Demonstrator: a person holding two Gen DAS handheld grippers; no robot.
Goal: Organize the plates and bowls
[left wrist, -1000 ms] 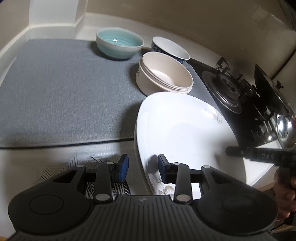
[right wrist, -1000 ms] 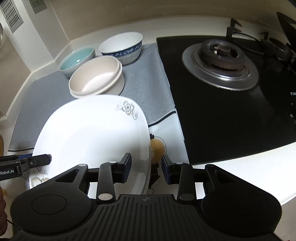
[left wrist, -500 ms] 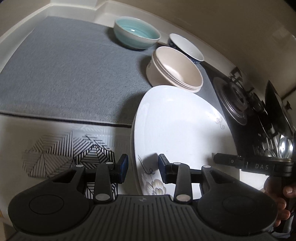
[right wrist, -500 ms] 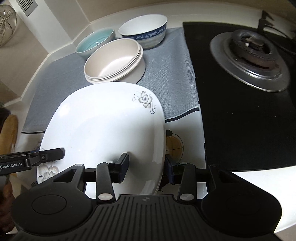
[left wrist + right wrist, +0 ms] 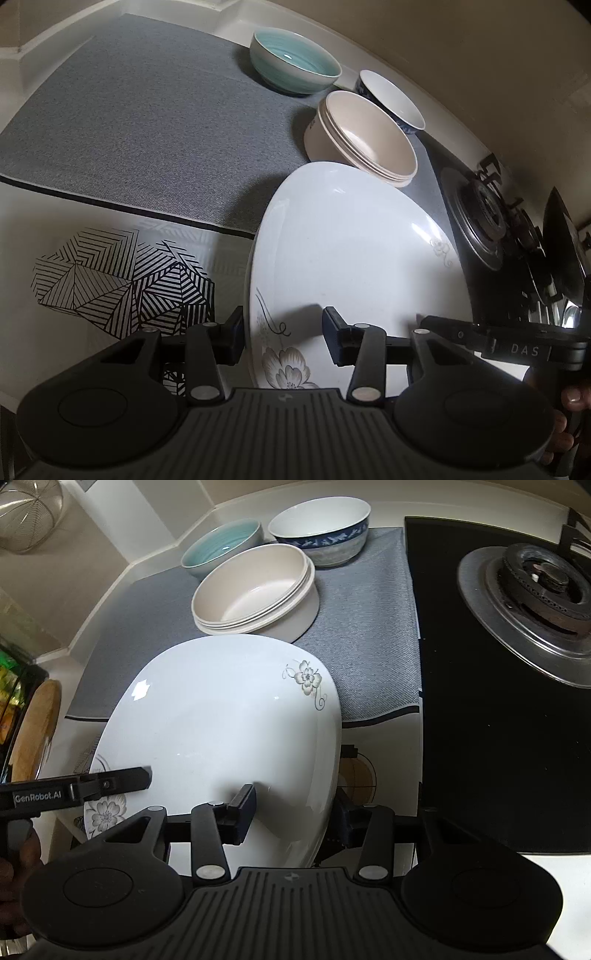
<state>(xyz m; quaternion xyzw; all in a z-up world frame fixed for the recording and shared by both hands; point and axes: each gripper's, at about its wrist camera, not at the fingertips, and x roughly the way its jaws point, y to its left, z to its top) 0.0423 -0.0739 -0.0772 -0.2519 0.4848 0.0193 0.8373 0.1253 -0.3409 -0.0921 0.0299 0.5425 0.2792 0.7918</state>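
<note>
A large white plate with flower prints (image 5: 351, 258) (image 5: 229, 723) is held in the air between both grippers. My left gripper (image 5: 282, 334) straddles its left rim, one finger under and one over. My right gripper (image 5: 295, 812) straddles its right rim the same way. Each gripper's jaws look closed onto the rim. On the grey mat (image 5: 147, 122) (image 5: 369, 627) beyond stand a stack of beige bowls (image 5: 365, 140) (image 5: 255, 590), a teal bowl (image 5: 293, 62) (image 5: 221, 548) and a blue-patterned white bowl (image 5: 391, 99) (image 5: 321, 528).
A black gas hob (image 5: 498, 720) with a burner (image 5: 539, 579) lies to the right; a dark pan (image 5: 561, 251) stands on it. A placemat with black line patterns (image 5: 122, 280) lies under the plate. A wire basket (image 5: 26, 513) and wooden board (image 5: 37, 731) are at the left.
The plate has been carried a little further from the bowls and higher, both grippers keeping hold of its rims. The bowls have not moved.
</note>
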